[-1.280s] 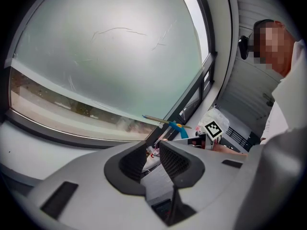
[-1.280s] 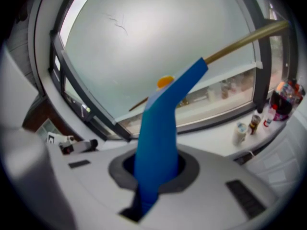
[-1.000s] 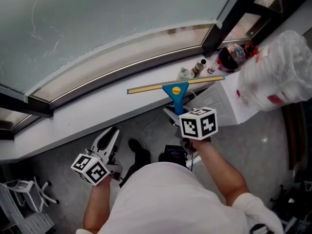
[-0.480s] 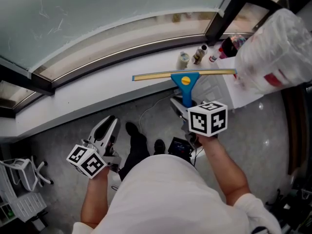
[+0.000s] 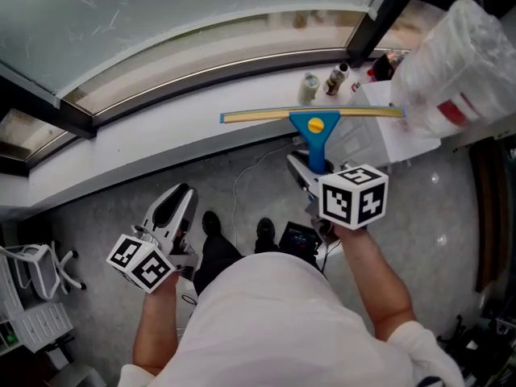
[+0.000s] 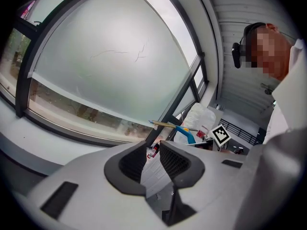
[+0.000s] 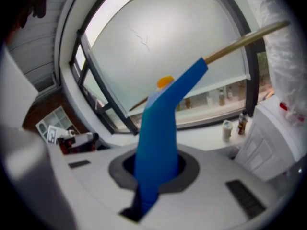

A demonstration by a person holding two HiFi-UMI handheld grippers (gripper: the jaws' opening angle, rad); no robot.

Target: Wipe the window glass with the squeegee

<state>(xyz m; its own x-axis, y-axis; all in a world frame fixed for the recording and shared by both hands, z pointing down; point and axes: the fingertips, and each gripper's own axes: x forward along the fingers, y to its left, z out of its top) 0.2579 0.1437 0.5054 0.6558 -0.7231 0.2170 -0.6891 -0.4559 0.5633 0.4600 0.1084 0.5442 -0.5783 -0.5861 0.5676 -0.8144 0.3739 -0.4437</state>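
1. The right gripper [image 7: 156, 174] is clamped on the blue plastic handle of the brass-railed squeegee [image 5: 316, 127], held above the white sill [image 5: 161, 147], short of the frosted window glass [image 5: 161, 14].
2. The left gripper [image 6: 152, 163] is spread, empty.
3. The blade should be laid flat on the glass, evenly pressed.

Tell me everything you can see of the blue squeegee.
The blue plastic squeegee has a curved handle, a round yellow button at its neck and a long, thin brass-coloured blade bar. The right tool is shut on the handle's lower end; nothing else touches it. It is held in the air, bar roughly level, over the edge of the white window sill, short of the glass.
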